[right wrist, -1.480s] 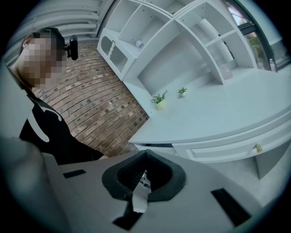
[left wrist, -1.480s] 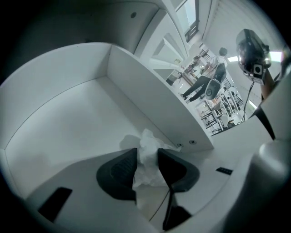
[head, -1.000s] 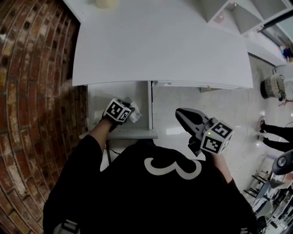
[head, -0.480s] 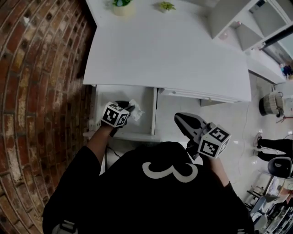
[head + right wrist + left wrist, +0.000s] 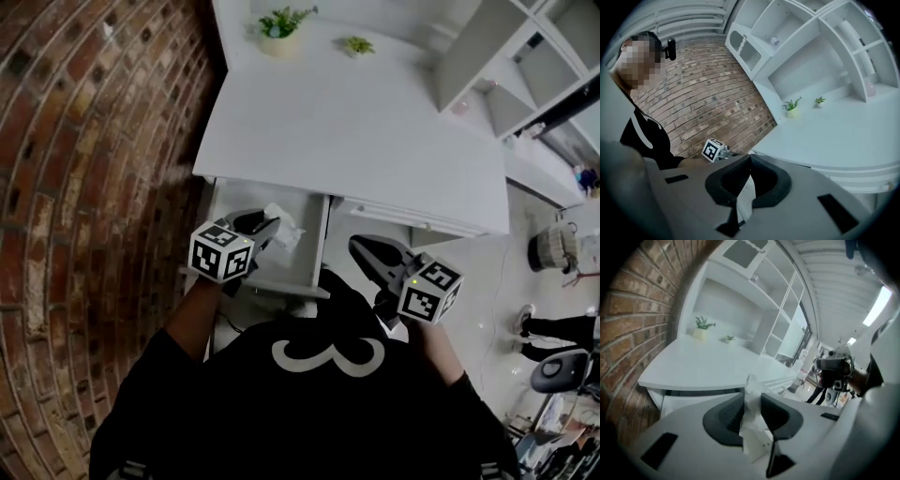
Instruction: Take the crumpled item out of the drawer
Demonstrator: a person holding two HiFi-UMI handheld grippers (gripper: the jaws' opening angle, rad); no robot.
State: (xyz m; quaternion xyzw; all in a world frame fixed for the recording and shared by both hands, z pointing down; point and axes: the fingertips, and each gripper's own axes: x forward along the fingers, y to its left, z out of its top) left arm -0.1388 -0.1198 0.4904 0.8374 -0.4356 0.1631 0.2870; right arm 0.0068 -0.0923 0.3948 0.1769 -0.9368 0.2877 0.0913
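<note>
Plainly, a crumpled white paper wad is pinched between the dark pads of the left gripper, at the lower centre of the left gripper view. One end of the wad sticks up past the fingertips, and the rest is bunched lower down between the jaws.

In the head view the same wad is seen at centre left of the frame. It is held at the tips of the left gripper, over the open white drawer, which is pulled out from under the white desk top. How high above the drawer's floor the wad is held cannot be judged from that view. In the left gripper view the desk top is looked at from slightly above.

The right gripper is seen at the lower centre of the head view, just right of the drawer's right wall and apart from both the drawer and the wad. In the right gripper view its jaws are brought together with the tips touching, and nothing is held between them.

The left side of the head view is filled by a red-brown brick wall. Two small green potted plants are set at the far edge of the desk top, at the top of the frame. A white open shelving unit is seen in the upper right corner.
</note>
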